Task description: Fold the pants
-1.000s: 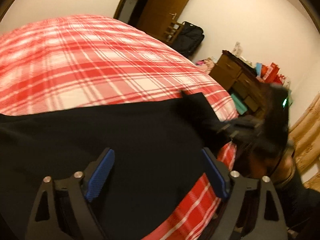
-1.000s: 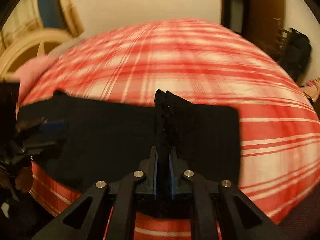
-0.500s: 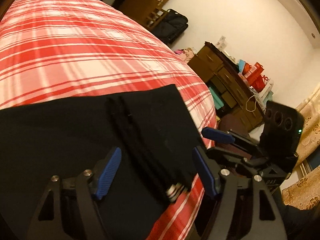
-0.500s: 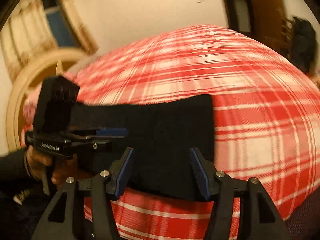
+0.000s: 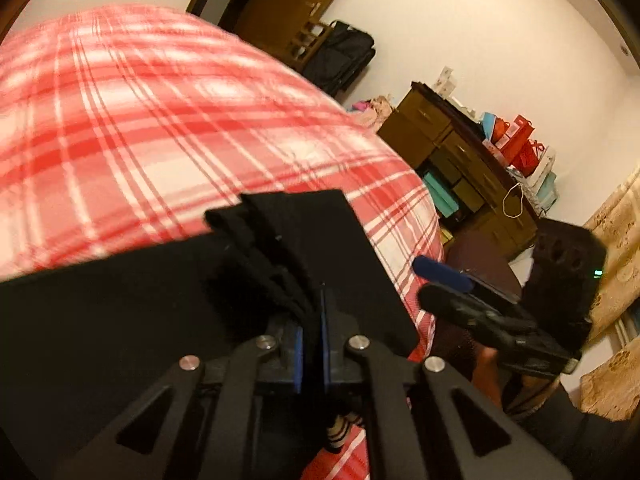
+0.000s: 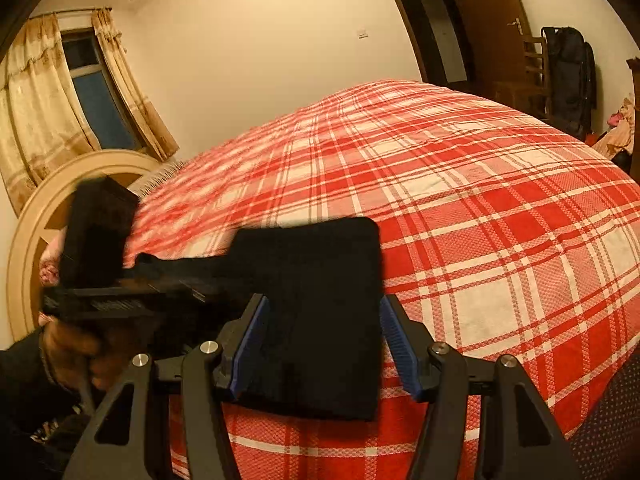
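Now we pinch the black pants (image 5: 120, 320) with our left gripper (image 5: 311, 344). Its blue pads are squeezed shut on a bunched-up ridge of cloth near the front edge. Our right gripper (image 6: 324, 344) is wide open, with one pad on each side of the folded end, holding nothing.

The pants lie on the red checked bed cover (image 6: 480, 200), close to the edge of the bed nearest us. They lie longways along that edge, running from our left side to our right. The neat square end (image 6: 320, 280) points to our right.

What could go wrong? We think the pinch may hold only the top layers. If we lift, the bottom layer could stay behind and the fold would come out messy. The cloth is soft and floppy, so a fast pull could drag it off the bed. Our two grippers are near each other, so they could bump.
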A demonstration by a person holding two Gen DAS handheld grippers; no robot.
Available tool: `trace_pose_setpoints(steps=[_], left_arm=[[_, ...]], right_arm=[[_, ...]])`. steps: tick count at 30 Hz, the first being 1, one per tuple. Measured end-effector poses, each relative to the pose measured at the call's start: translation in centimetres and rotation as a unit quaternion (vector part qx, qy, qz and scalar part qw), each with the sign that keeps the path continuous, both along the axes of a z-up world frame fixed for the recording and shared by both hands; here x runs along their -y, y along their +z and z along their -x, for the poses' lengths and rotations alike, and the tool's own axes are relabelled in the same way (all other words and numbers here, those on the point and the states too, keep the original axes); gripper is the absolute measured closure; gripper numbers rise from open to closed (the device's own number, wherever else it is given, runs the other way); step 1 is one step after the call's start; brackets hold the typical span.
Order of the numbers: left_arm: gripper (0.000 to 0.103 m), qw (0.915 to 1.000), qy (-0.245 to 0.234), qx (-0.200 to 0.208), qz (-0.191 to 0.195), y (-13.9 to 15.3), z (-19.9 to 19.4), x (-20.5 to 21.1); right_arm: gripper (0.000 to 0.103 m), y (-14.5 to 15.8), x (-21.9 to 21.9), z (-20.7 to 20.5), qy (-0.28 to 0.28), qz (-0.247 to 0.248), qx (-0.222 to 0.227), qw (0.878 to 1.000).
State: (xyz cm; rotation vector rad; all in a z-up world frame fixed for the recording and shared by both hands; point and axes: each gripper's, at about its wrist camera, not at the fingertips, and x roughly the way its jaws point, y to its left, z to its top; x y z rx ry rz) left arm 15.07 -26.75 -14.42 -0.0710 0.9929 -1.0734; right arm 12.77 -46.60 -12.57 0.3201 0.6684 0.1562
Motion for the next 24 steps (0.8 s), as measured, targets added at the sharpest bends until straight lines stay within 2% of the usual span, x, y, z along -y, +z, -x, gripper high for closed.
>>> trace_pose_setpoints(steps=[3, 10, 24], left_arm=[[0.097, 0.9998, 0.007, 0.017, -0.010, 1.4, -0.3, -1.5], [0.097, 0.9986, 0.041, 0.022, -0.026, 2.5, -0.9, -5.7], [0.097, 0.9927, 0.114, 0.038, -0.014, 3.9, -1.9, -15.2]], right_arm=[[0.044, 0.3, -0.6, 0.2, 0.002, 0.011, 0.009, 1.000], [0.044, 0.7, -3.1, 0.5, 0.022, 0.038, 0.021, 0.999], [0.043, 0.6, -8.8, 0.7, 0.085, 0.048, 0.031, 0.995]])
